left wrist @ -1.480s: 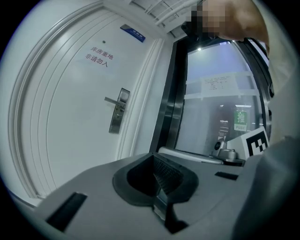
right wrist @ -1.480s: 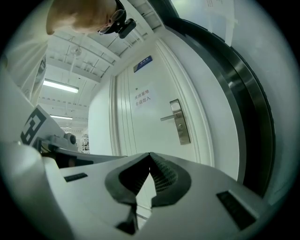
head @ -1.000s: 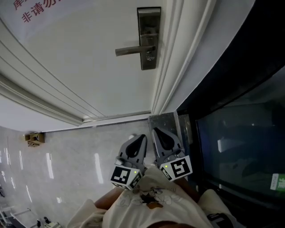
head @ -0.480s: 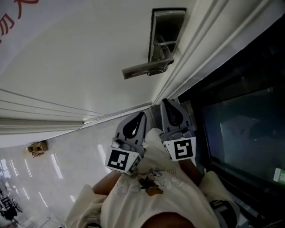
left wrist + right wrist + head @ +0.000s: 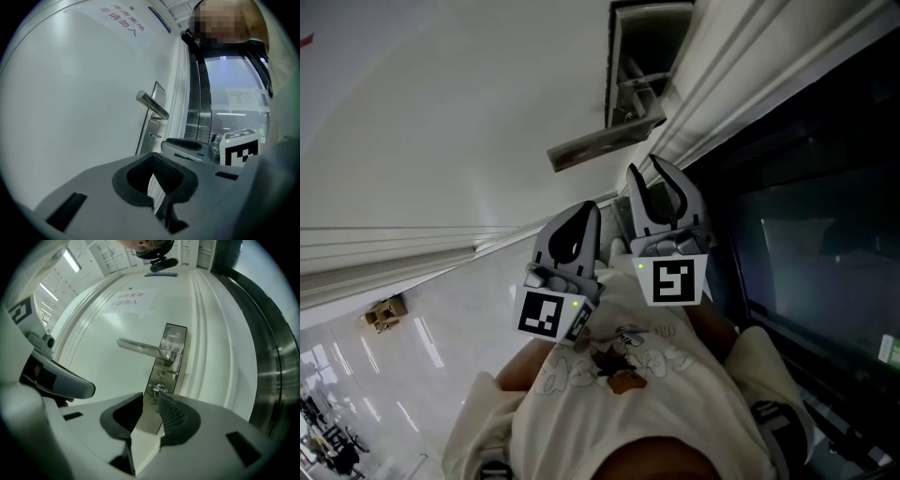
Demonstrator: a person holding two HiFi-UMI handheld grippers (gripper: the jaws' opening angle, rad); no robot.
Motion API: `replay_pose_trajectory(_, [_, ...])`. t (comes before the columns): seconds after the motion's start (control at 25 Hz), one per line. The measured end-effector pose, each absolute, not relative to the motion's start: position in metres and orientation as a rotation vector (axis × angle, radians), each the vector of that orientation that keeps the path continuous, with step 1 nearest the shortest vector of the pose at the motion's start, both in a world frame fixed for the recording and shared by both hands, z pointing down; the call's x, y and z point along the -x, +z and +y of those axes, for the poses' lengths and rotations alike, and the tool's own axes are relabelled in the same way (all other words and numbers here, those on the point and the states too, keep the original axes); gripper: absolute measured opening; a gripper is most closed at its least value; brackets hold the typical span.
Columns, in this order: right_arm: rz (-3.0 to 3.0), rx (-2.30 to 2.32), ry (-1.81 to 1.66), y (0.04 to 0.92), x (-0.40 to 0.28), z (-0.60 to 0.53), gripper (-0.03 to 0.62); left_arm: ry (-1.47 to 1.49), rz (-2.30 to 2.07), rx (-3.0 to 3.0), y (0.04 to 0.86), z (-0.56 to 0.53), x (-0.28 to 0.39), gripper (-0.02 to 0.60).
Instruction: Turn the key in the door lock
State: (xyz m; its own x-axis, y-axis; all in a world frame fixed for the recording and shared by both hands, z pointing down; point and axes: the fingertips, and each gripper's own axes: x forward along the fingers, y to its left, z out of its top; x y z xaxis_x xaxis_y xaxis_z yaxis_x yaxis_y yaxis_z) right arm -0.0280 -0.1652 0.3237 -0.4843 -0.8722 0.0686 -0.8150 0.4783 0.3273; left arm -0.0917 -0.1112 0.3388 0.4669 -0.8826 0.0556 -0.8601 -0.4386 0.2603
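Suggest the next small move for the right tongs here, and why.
Probably ease the right tongs forward until the key sits between them, then close. Their jaws are opening with nothing between them, and the key in the lock plate lies just beyond the tips, untouched.

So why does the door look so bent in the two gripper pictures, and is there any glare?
Right gripper view: the wide-angle lens bows the door frame and blackens the corners; the key is sharp. Left gripper view: same bowing. Head view: straighter lines, light streaks glaring off the glossy floor.
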Motion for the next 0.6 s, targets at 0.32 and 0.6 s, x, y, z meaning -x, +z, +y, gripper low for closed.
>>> replay_pose_trajectory(0.32, [-2.39, -1.484, -0.537, 0.311, 0.03, -0.182, 0.123, -0.119, -1.453, -2.481, 0.342, -0.118, 0.085, 0.005])
replay_pose_trajectory(0.6, [-2.198, -1.395, -0.826, 0.304, 0.03, -0.189, 0.126, -0.115, -1.441, -2.479, 0.345, -0.122, 0.083, 0.005])
